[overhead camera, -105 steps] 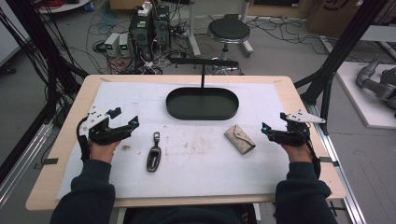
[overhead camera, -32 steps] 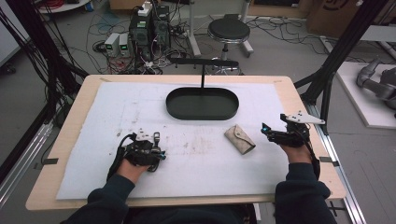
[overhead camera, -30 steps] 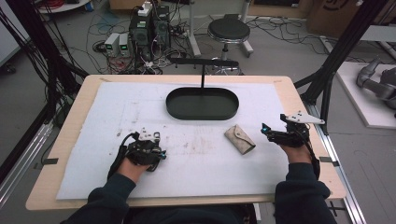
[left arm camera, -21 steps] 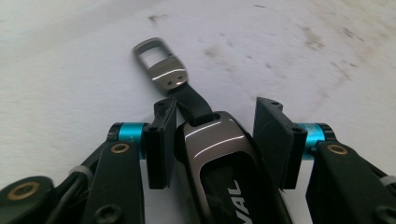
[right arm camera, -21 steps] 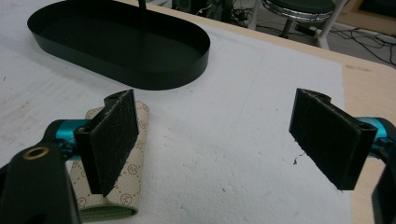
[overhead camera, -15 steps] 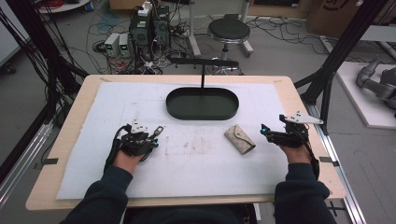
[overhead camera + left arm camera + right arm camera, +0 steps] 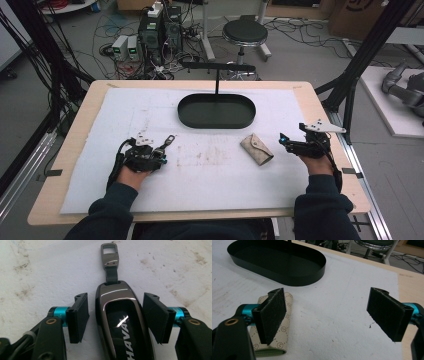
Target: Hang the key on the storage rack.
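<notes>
A glossy dark key fob [image 7: 122,322] with a metal clip lies on the white mat between the pads of my left gripper [image 7: 116,296]. A narrow strip of mat shows on each side of it, so the jaws stand open around it. In the high view the left gripper [image 7: 159,150] sits at the mat's left, with the key fob's clip [image 7: 169,141] poking out towards the upper right. My right gripper [image 7: 285,142] rests at the right, wide open and holding nothing. The right gripper [image 7: 328,292] points past a beige patterned pouch [image 7: 256,149], which lies partly behind its left pad; the pouch [image 7: 279,337] touches nothing.
A black oval tray [image 7: 216,122] stands at the back middle of the mat, and a T-shaped black stand [image 7: 217,66] rises behind it. The tray's wall [image 7: 287,281] is beyond the pouch. The wooden table edge [image 7: 350,170] runs close to the right hand.
The left gripper came from the left edge onto the key fob, then shifted a little farther away; the fob turned from upright to slanting right. The right gripper stayed put.
</notes>
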### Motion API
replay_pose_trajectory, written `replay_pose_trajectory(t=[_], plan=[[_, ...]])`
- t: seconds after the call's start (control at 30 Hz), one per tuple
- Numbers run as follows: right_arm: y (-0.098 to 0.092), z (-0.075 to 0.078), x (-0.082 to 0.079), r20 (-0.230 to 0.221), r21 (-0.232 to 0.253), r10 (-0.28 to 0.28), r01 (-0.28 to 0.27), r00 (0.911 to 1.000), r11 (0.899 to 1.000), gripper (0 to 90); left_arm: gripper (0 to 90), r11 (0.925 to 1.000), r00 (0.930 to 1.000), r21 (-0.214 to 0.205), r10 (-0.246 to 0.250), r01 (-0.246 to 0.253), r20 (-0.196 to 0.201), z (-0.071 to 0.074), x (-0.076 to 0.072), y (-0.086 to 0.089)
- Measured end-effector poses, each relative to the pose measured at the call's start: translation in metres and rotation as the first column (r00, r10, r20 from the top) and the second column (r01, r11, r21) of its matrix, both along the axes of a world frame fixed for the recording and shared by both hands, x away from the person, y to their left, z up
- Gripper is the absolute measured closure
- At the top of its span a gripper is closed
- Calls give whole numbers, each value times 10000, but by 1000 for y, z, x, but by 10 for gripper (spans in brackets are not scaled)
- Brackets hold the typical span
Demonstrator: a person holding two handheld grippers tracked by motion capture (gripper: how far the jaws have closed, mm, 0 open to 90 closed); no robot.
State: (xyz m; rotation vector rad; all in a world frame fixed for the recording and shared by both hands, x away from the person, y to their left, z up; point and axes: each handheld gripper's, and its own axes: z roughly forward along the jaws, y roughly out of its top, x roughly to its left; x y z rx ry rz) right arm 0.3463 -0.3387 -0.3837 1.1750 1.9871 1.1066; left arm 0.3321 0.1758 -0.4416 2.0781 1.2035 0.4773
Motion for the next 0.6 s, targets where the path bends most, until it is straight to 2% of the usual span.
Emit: replay_pose_trajectory(t=[0.07,0.1,0.23,0.3,0.37,0.4,0.43,0.47,0.53,0.6], plan=[[1,0,0,20,-45,43,-43,10000,10000,162,472,9994,9994,111,-337,338,-63,3,0,0],[1,0,0,19,-46,44,-44,10000,10000,161,479,9988,9990,201,-439,440,-54,4,1,-1],[0,0,0,-9,-18,30,-30,10000,10000,161,479,9994,9993,52,-347,346,151,2,6,-1],[0,0,0,-28,-15,33,-33,10000,10000,162,476,9997,9994,-35,-246,247,245,0,7,-1],[1,-1,0,-31,-25,49,-49,10000,10000,162,431,9996,9993,-26,-273,273,248,-2,7,0],[1,-1,0,-51,-17,43,-43,10000,10000,162,375,9995,9992,325,-20,8,395,-2,5,-1],[1,-1,0,-51,-17,43,-43,10000,10000,162,309,9995,9992,325,-20,8,395,-2,5,-1],[1,-1,0,-44,-37,73,-73,10000,10000,162,309,9995,9992,249,196,-204,337,-3,5,0],[1,-1,0,-87,-45,75,-75,9999,10000,162,301,10000,9996,61,66,-68,279,-4,5,3],[1,-1,0,-86,-55,71,-71,9999,10000,162,362,9999,9999,153,0,-2,167,-3,6,2]])
